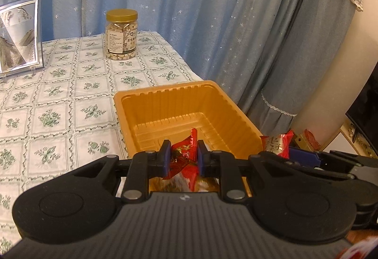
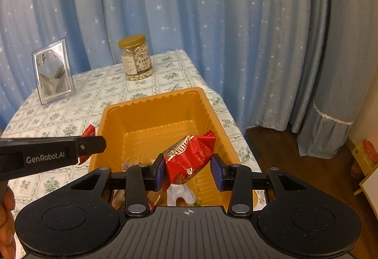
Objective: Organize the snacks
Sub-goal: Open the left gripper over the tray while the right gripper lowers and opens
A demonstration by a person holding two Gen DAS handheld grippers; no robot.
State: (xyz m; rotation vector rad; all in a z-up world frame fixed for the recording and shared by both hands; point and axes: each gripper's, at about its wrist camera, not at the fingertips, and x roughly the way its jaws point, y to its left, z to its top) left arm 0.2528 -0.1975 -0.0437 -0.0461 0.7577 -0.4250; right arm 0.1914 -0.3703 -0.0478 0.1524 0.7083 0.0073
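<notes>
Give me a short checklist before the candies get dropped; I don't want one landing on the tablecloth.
1. Left gripper grips its red candy: ok, both pads press the wrapper.
2. Right gripper grips its red candy: not ok, the candy touches only the left pad, with a gap at the right pad.
3. Right candy above the orange tray: ok, the tray floor lies behind it.
4. Left candy above the tray: cannot tell; in the right wrist view it seems beside the tray's left wall.
5. Room in the tray: ok, the far half is bare.
6. Nut jar and picture frame out of the way: ok, both stand far back.
</notes>
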